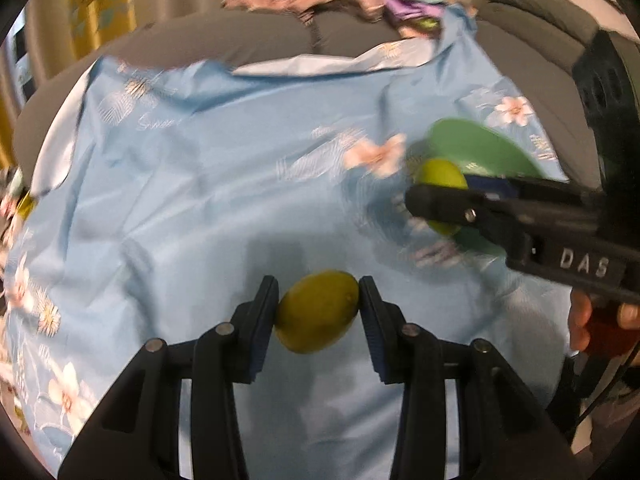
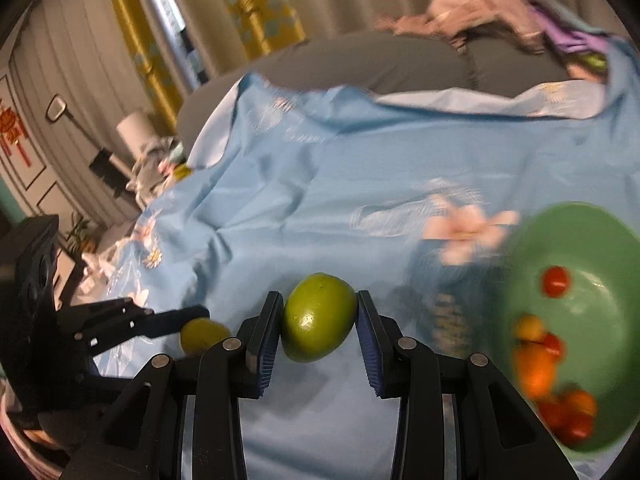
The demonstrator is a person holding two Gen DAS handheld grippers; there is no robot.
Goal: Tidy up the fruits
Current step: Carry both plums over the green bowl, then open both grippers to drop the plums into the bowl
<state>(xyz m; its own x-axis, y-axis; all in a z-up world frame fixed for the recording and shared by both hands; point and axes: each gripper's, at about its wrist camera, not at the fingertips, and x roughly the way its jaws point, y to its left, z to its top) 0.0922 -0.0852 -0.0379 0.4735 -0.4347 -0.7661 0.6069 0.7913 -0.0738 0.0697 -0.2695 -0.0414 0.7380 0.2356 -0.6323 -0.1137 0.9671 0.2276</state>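
Left wrist view
Left gripper: clenched on a yellow-green fruit, one pad pressing each side, lifted above the cloth.
Right gripper: reaches in from the right, ahead of the left one; it holds a second green fruit, partly hidden behind its finger.
Bowl: green, ahead and to the right, just behind the right gripper; its contents are hidden from here.
Hand: fingers wrapped on the right gripper's handle, at the right edge.
Cloth: light blue with flowers, spread under both tools over a grey sofa.

Right wrist view
Right gripper: closed on the green fruit, pads against both its sides, held clear of the cloth.
Bowl: to the right of the fingers, near them, blurred.
Bowl contents: small red tomatoes, a small yellow one, and orange fruits gathered toward its near side.
Left gripper: to the left, with the yellow-green fruit at its tip, partly hidden.
Sofa: grey, beyond the cloth, with crumpled pink and purple fabric on top.
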